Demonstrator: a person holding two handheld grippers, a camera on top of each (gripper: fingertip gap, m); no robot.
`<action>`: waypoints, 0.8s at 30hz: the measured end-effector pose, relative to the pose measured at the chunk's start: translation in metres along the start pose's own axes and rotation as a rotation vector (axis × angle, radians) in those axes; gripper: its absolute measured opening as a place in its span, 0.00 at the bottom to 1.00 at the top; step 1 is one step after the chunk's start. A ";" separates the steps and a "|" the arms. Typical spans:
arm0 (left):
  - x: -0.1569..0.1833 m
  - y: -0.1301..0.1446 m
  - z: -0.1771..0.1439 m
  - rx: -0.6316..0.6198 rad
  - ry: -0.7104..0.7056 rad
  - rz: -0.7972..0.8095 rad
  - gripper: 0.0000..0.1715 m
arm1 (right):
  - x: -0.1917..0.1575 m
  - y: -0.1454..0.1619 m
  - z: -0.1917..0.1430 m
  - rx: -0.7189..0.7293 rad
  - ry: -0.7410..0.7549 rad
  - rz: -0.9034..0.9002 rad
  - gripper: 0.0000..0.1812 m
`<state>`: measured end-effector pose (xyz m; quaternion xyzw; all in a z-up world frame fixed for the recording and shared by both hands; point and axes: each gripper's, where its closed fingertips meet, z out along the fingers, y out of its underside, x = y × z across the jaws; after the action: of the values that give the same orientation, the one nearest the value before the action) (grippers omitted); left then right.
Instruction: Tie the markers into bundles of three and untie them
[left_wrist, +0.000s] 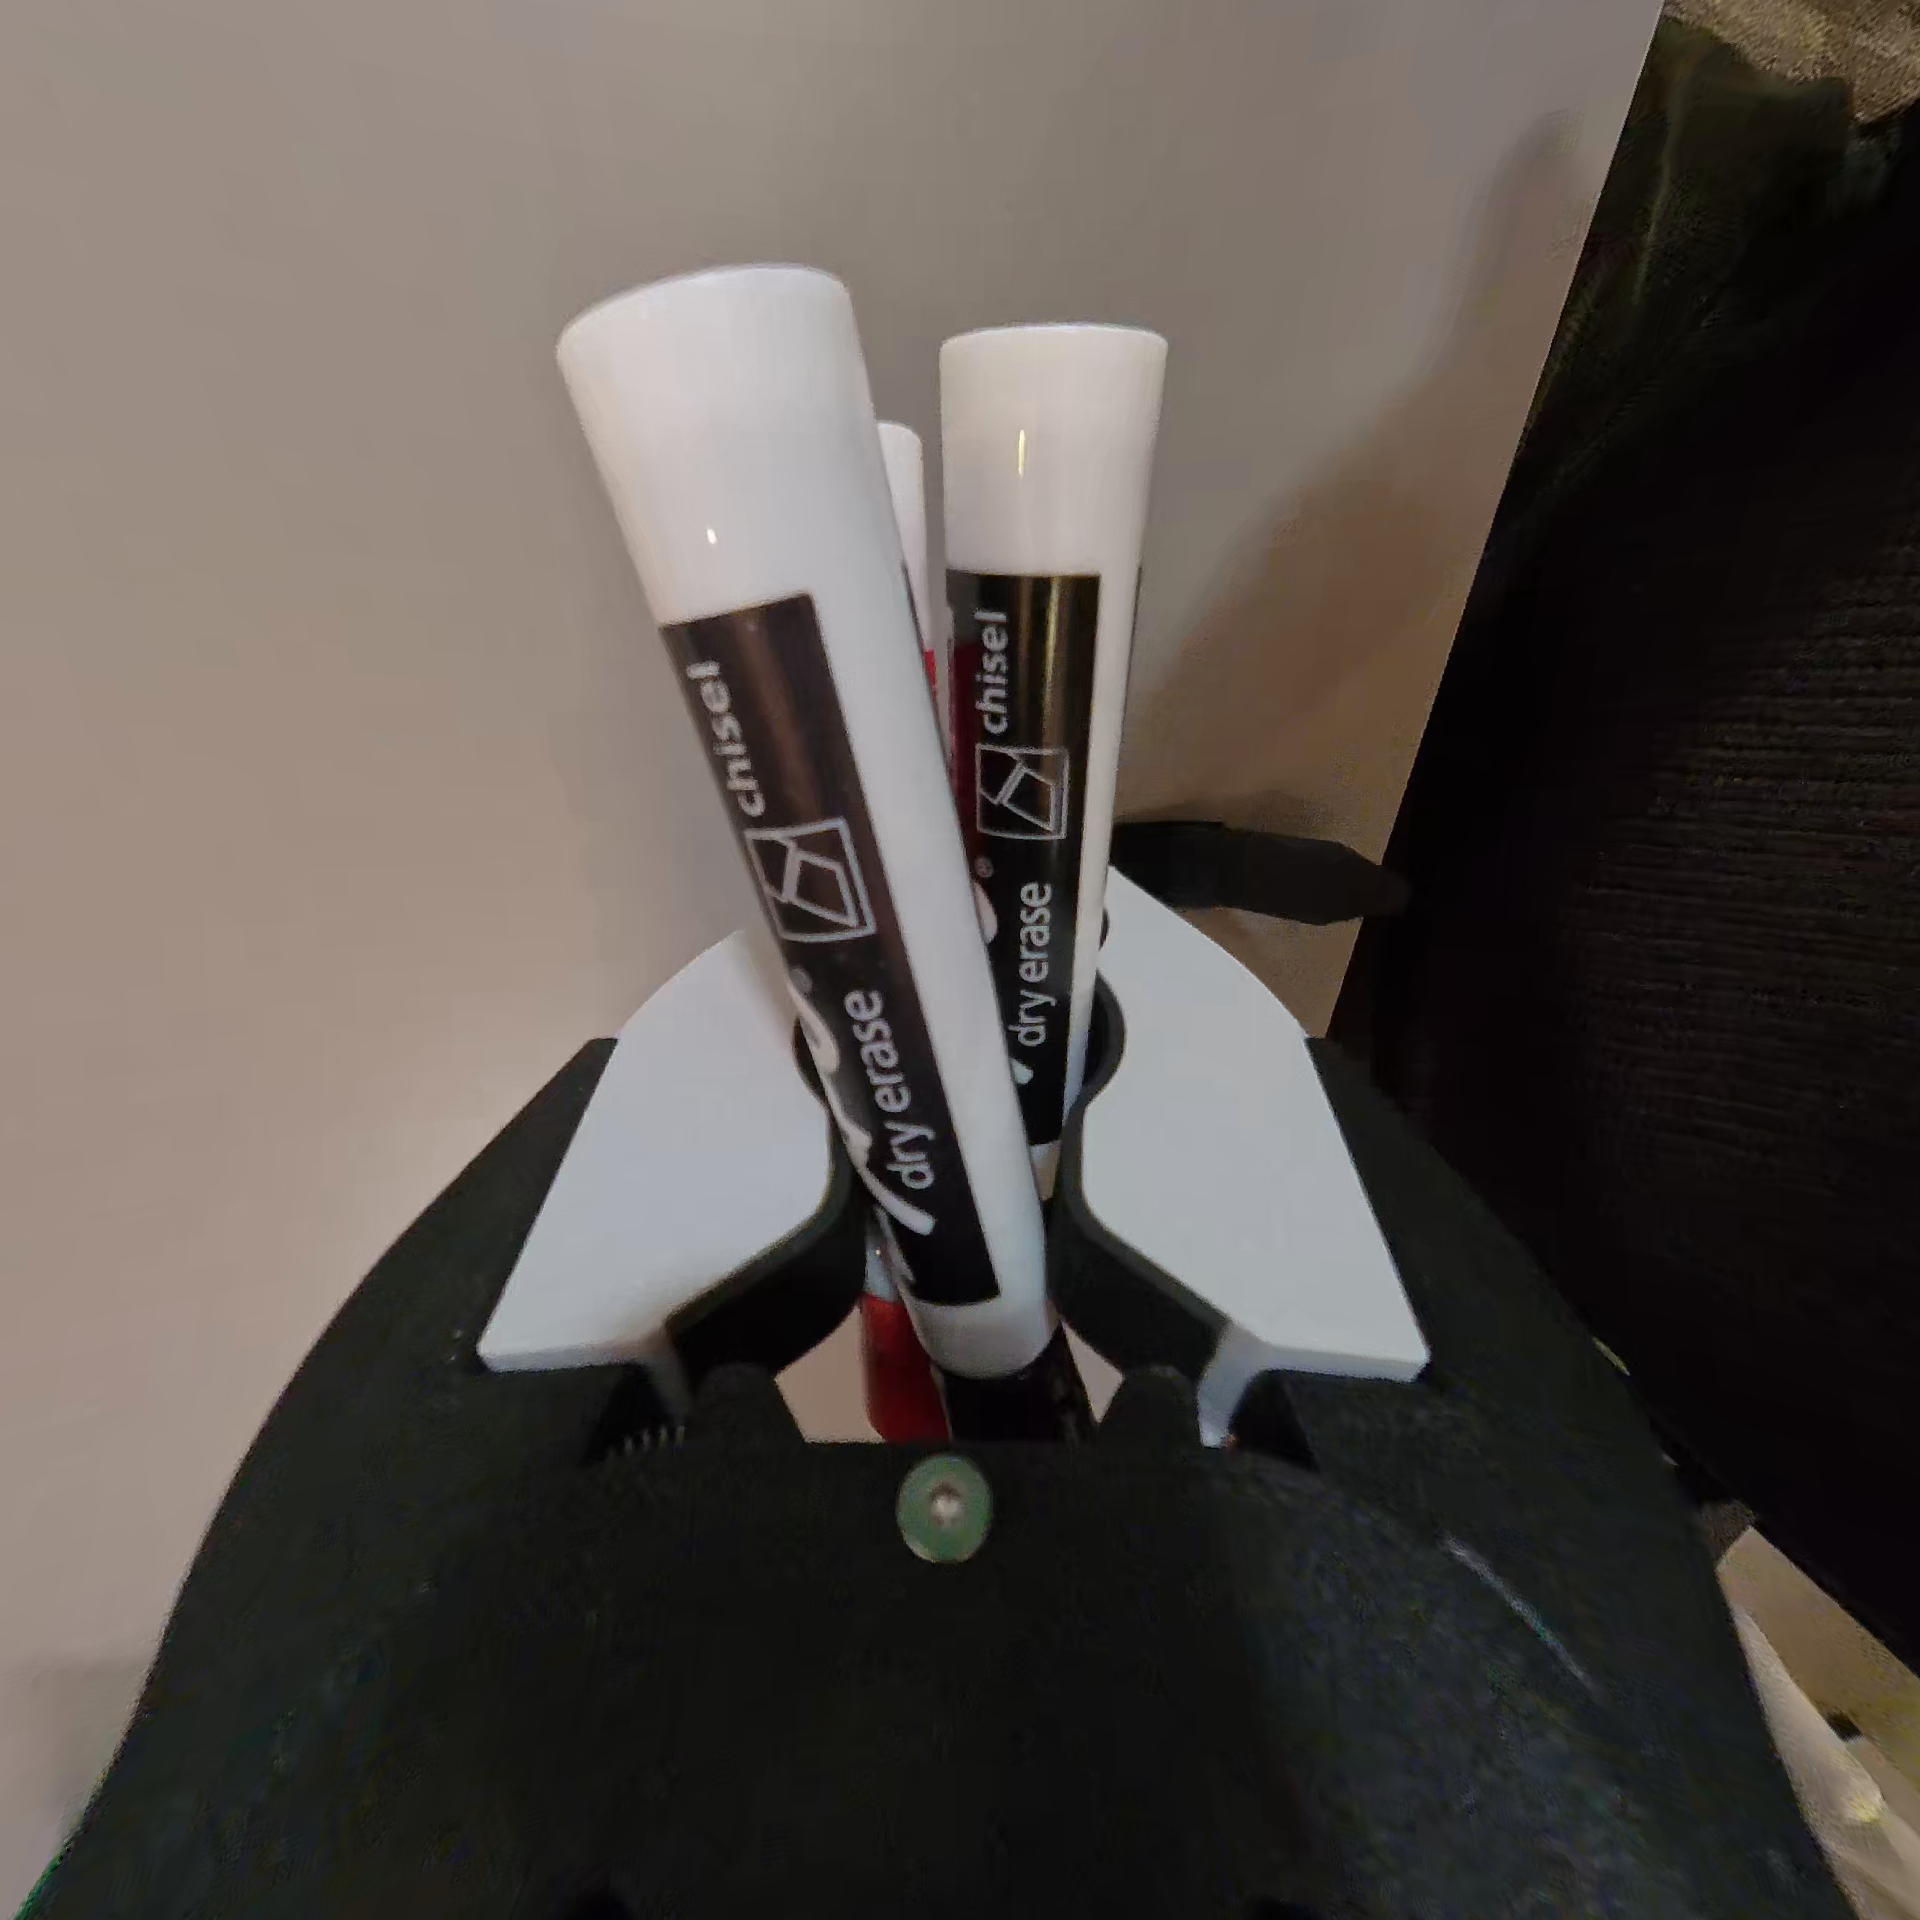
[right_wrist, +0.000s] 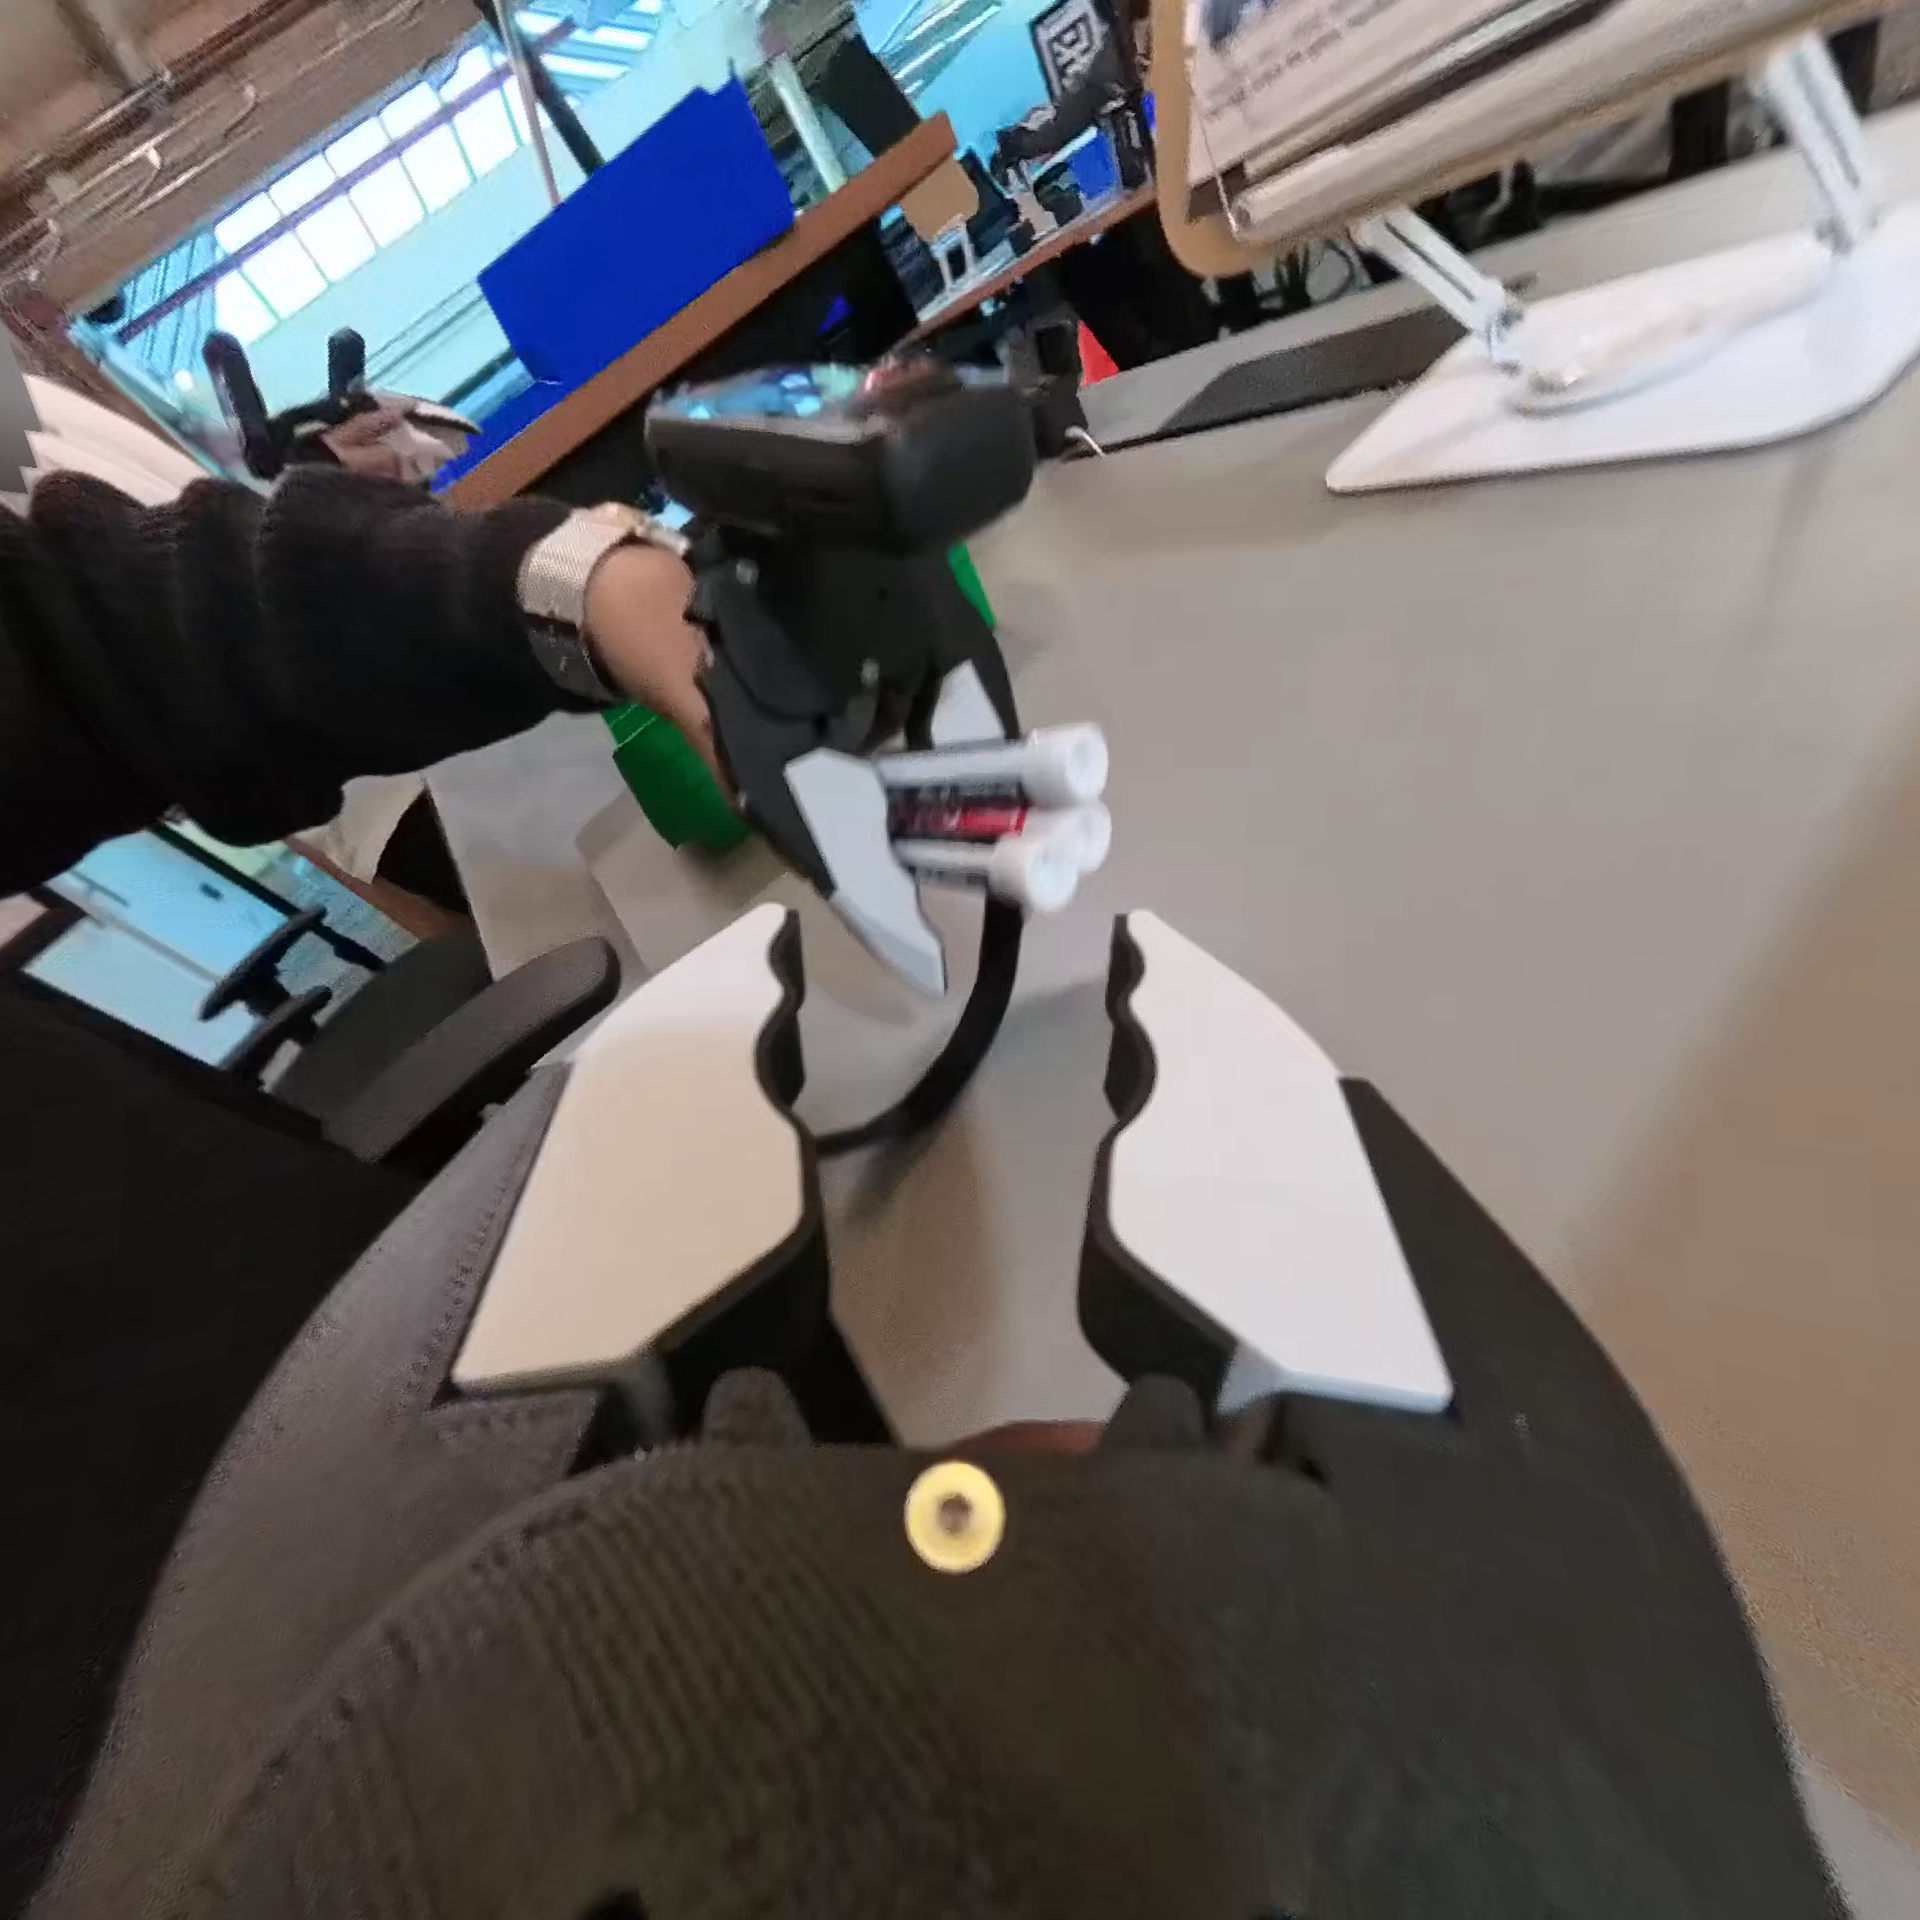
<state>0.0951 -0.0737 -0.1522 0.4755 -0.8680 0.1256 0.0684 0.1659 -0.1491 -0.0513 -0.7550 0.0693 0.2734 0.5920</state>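
Observation:
Three white dry-erase markers (left_wrist: 790, 727) stand bunched between my left gripper's fingers; two have black labels, and a red one sits behind them. My left gripper (left_wrist: 930, 914) is shut on the markers around their lower halves. In the right wrist view the left gripper (right_wrist: 883, 862) holds the markers (right_wrist: 997, 816) above the table, ends pointing right. A black strap (right_wrist: 977, 1029) hangs from the bundle and curves down toward the table; its end also shows in the left wrist view (left_wrist: 1278, 862). My right gripper (right_wrist: 954, 925) is open and empty, just below the bundle, with the strap between its fingertips.
A beige table (right_wrist: 1455, 831) spreads to the right, with a white monitor stand (right_wrist: 1662, 353) at the back. A black office chair (right_wrist: 447, 1039) stands at the left, and a green object (right_wrist: 675, 769) sits behind the left gripper. A person's black sleeve (right_wrist: 260, 644) reaches in from the left.

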 end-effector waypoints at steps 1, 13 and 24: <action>0.001 0.002 0.000 0.005 0.005 0.001 0.26 | 0.003 -0.007 0.012 0.001 -0.008 -0.025 0.31; 0.019 0.016 -0.003 0.075 0.032 0.012 0.26 | 0.005 -0.003 0.092 -0.132 -0.209 0.100 0.26; 0.019 0.021 -0.004 0.108 0.057 -0.043 0.26 | -0.006 0.003 0.090 -0.159 -0.207 -0.025 0.04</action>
<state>0.0672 -0.0773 -0.1467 0.4935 -0.8472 0.1840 0.0700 0.1295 -0.0673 -0.0641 -0.7681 -0.0235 0.3472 0.5375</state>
